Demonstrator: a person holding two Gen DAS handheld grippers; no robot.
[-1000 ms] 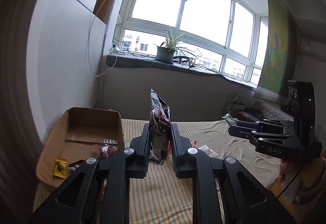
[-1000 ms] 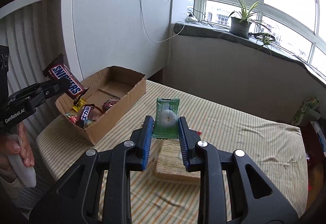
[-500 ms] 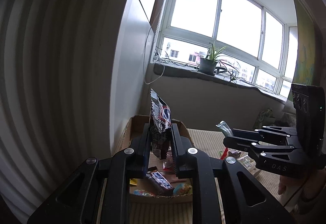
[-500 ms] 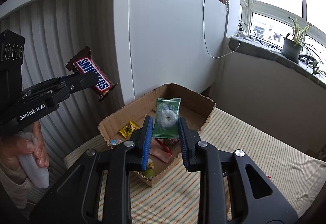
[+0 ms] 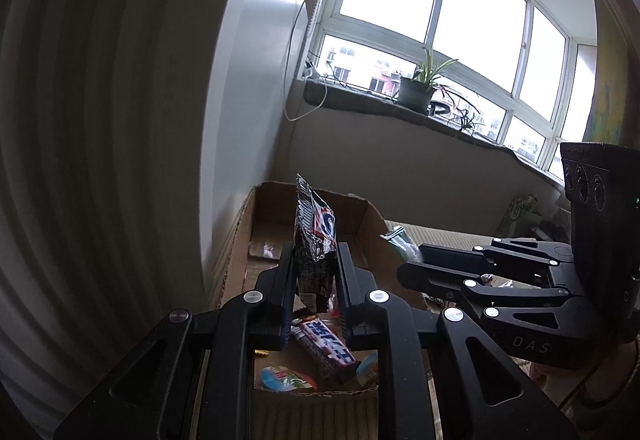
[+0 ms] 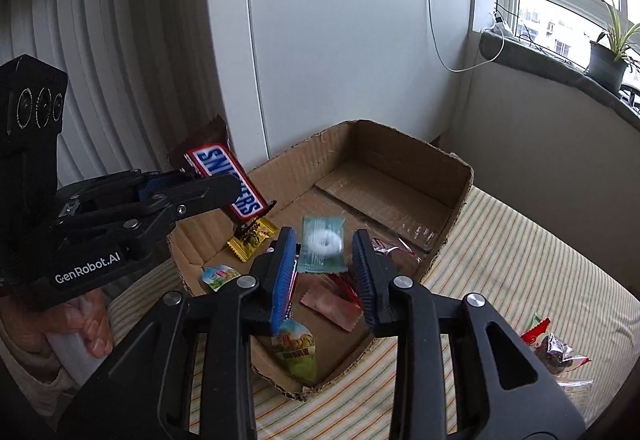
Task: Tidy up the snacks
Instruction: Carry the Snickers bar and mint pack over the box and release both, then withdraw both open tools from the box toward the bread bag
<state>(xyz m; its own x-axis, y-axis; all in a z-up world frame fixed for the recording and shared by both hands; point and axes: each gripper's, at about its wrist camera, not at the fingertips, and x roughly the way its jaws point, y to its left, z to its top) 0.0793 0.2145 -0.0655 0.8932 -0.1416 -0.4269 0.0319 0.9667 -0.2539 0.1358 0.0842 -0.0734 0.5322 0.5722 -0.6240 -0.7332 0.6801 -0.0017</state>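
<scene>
My left gripper (image 5: 313, 260) is shut on a brown Snickers bar (image 5: 314, 240), held upright over the near end of the cardboard box (image 5: 256, 224); it also shows in the right wrist view (image 6: 226, 180). My right gripper (image 6: 323, 252) is open above the box (image 6: 456, 200). A green wrapped ring candy (image 6: 323, 245) is blurred between its spread fingers, free of the pads. Inside the box lie a yellow candy (image 6: 252, 238), a pink packet (image 6: 334, 302) and several other snacks.
The box stands on a striped cloth (image 6: 520, 280) against a white wall. Loose wrapped snacks (image 6: 554, 350) lie on the cloth to the right. A potted plant (image 5: 418, 92) stands on the windowsill behind.
Both grippers have moved left over the box. My right gripper has opened and the green candy has come free between its fingers. The left still holds the Snickers bar.
</scene>
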